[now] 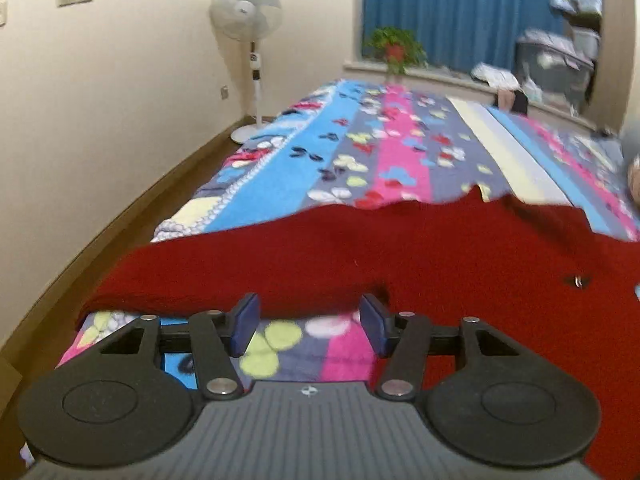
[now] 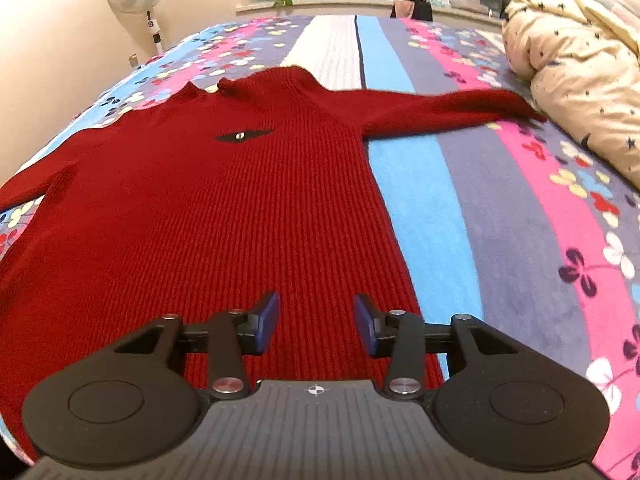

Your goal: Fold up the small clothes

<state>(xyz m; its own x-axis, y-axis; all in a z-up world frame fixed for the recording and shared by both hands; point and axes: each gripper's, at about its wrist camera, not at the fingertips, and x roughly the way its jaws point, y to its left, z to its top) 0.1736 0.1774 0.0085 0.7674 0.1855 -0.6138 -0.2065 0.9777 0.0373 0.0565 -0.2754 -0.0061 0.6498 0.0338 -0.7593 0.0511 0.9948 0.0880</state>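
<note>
A dark red ribbed knit sweater lies flat on the striped butterfly-print bedspread, small black chest emblem unreadable. Left gripper and right gripper both gape, empty.

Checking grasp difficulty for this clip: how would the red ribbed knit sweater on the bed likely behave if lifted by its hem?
The red ribbed knit sweater lies flat and follows the patterned striped bedspread, so it probably drapes limply. Its thick ribbing suggests some weight and good grip, so slipping seems unlikely. The outstretched sleeve would probably trail behind.
</note>
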